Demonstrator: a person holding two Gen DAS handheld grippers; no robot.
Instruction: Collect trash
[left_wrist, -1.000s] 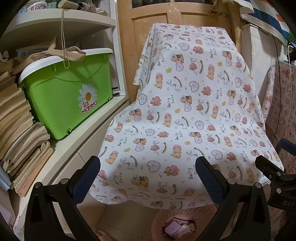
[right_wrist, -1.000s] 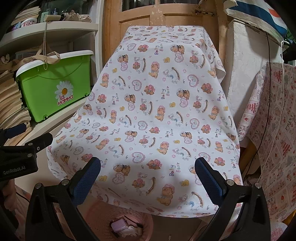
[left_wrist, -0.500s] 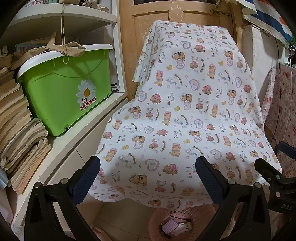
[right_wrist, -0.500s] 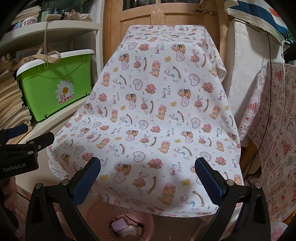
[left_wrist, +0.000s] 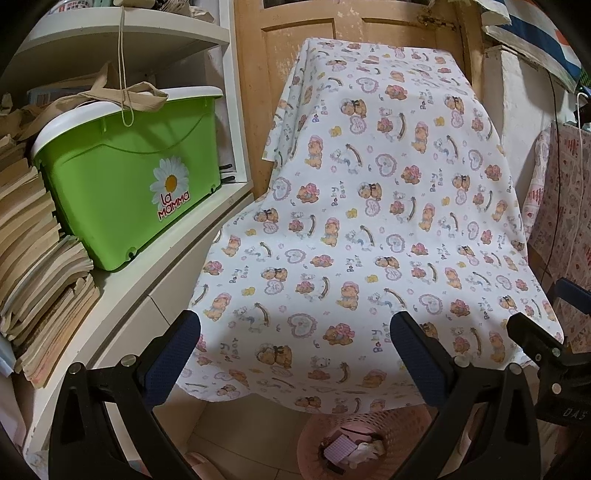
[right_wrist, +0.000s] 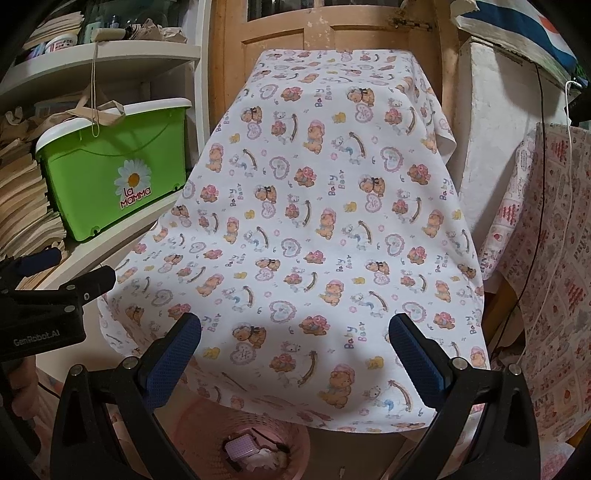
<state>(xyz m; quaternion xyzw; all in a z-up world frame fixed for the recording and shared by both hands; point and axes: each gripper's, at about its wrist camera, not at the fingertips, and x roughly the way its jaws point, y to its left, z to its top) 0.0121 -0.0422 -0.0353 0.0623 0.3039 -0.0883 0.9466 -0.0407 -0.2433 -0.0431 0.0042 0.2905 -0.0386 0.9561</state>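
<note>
A pink mesh waste basket (left_wrist: 399, 424) stands on the floor under the cloth's near edge, holding a lilac card and crumpled paper (left_wrist: 349, 448). It also shows in the right wrist view as the basket (right_wrist: 295, 439) with that trash (right_wrist: 255, 454) inside. My left gripper (left_wrist: 295, 350) is open and empty above the table's near edge. My right gripper (right_wrist: 295, 349) is open and empty too, held over the same edge. The bear-print cloth (left_wrist: 369, 221) covers the table; no loose trash shows on it.
A green lidded box (left_wrist: 125, 188) sits on a white shelf (left_wrist: 159, 280) at left beside stacked papers (left_wrist: 33, 280). A wooden door (left_wrist: 351, 33) is behind the table. A patterned cloth (right_wrist: 546, 258) and cable hang at right. The other gripper (right_wrist: 40, 314) shows at left.
Both grippers have drifted slightly forward and down toward the table's near edge; the basket shows a little more. Neither gripper's state changed.
</note>
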